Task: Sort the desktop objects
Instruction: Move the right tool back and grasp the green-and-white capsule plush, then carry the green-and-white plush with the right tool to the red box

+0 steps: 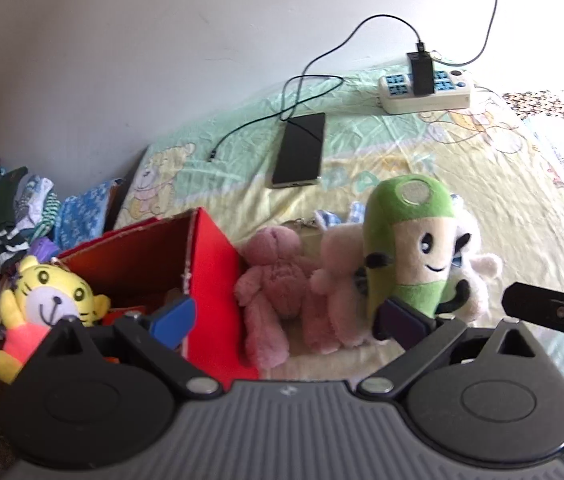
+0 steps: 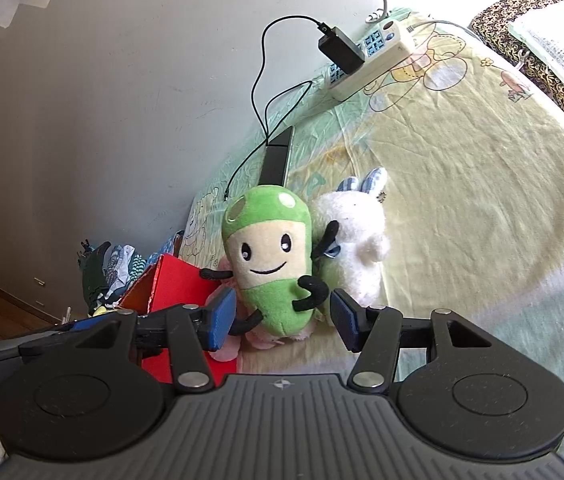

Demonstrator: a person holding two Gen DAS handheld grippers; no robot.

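A green and cream plush with a smiling face stands upright on the bed, leaning on a white rabbit plush. My right gripper is open, its blue pads on either side of the green plush's lower body with small gaps. In the left wrist view the green plush stands at the right, beside a pink plush and a paler pink plush. My left gripper is open and holds nothing, in front of the pink plush. An open red box sits to the left, with a yellow tiger plush at its left side.
A black phone lies on the patterned sheet, cabled to a charger on a white power strip by the wall. A pile of folded clothes lies left of the box. One finger of the right gripper enters from the right.
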